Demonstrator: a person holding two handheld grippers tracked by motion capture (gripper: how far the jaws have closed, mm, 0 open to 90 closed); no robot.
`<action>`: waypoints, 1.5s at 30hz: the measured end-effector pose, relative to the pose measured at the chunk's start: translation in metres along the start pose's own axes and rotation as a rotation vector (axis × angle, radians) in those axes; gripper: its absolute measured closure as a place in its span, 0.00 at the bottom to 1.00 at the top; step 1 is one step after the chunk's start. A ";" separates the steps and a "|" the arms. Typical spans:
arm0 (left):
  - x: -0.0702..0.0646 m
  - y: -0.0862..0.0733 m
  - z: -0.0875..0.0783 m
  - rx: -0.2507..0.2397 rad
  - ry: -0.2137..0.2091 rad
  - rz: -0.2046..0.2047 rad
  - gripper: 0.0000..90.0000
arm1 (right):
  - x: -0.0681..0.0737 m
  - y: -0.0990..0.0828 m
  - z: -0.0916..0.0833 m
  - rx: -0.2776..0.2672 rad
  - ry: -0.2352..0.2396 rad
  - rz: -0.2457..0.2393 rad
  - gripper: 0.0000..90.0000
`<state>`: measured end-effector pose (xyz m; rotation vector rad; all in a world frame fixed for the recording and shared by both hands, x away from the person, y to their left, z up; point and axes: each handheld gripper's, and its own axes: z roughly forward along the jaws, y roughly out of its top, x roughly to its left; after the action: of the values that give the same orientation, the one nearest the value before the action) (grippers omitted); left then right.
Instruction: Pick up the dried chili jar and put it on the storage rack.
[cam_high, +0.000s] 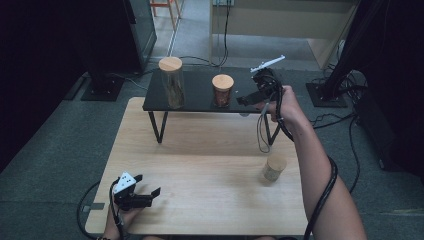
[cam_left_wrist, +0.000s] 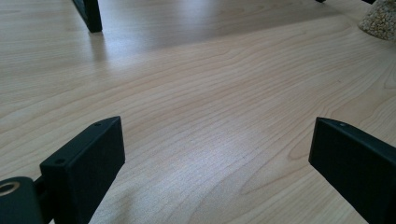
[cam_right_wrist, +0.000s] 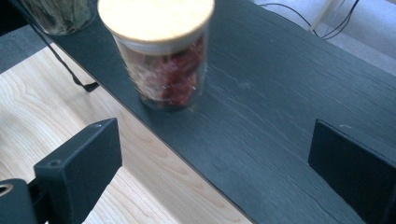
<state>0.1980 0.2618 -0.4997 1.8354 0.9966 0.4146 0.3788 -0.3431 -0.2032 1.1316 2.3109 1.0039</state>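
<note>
On the black shelf (cam_high: 200, 102) stand a tall jar (cam_high: 171, 82) with brown contents and a shorter jar (cam_high: 222, 90) of red pieces, both with wooden lids. My right gripper (cam_high: 248, 97) hovers open over the shelf's right end, just right of the red jar (cam_right_wrist: 161, 56), with nothing between its jaws. A small jar of pale grains (cam_high: 274, 168) stands on the wooden table (cam_high: 200, 165) at the right. My left gripper (cam_high: 147, 186) rests open near the table's front left corner, jaws wide over bare wood (cam_left_wrist: 215, 116). The grain jar (cam_left_wrist: 380, 21) peeks in at the far right.
The shelf stands on thin black legs (cam_high: 156, 127) at the table's back edge. Cables (cam_high: 260, 132) hang from the right gripper. Black stands (cam_high: 102, 85) and cords lie on the grey carpet around the table.
</note>
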 end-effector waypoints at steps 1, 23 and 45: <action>0.000 0.000 0.000 -0.001 -0.001 0.001 0.04 | 0.000 -0.001 -0.001 0.000 -0.004 0.004 0.03; -0.001 0.000 0.000 -0.001 0.001 0.004 0.04 | -0.031 -0.054 -0.033 -0.008 -0.101 0.113 0.05; -0.002 0.000 0.000 0.004 0.005 0.010 0.04 | -0.027 -0.094 -0.056 0.002 -0.167 0.099 0.06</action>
<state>0.1971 0.2601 -0.4991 1.8450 0.9924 0.4238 0.3119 -0.4289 -0.2343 1.2908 2.1438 0.9045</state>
